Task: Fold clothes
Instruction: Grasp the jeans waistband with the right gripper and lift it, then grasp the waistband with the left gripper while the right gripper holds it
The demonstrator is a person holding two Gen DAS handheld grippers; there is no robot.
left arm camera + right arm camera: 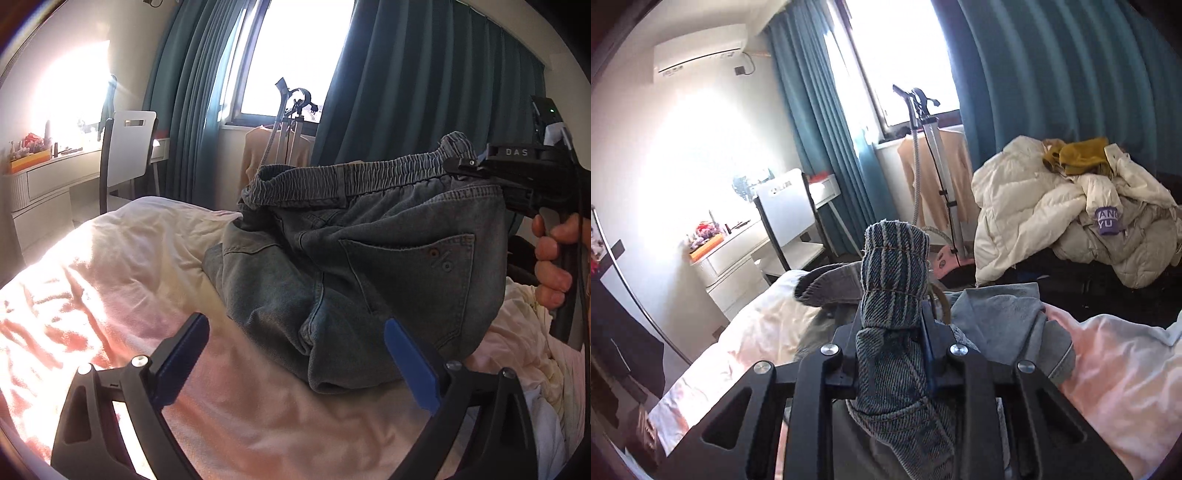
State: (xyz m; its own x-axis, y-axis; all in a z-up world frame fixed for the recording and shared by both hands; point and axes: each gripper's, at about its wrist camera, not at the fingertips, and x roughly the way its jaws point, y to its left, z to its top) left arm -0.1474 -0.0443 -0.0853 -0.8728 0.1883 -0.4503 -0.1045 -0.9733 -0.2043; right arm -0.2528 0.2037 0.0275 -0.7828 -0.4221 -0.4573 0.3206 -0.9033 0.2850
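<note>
Faded blue jeans (369,251) hang lifted by their elastic waistband, with the legs slumping onto the bed. In the left wrist view my right gripper (461,166) pinches the waistband's right end, and a hand (554,258) holds its grip. The right wrist view shows that gripper (892,314) shut on a bunched fold of the denim waistband (894,258), which sticks up between the fingers. My left gripper (295,323) stands open low in front of the jeans. Its blue pads (410,362) are wide apart and hold nothing.
A pink and white sheet (129,277) covers the bed. A grey garment (1004,314) lies beside the jeans. Behind it are a pile of cream padded jackets (1052,206), a garment steamer (931,147), a white chair (129,147) and a desk (44,177).
</note>
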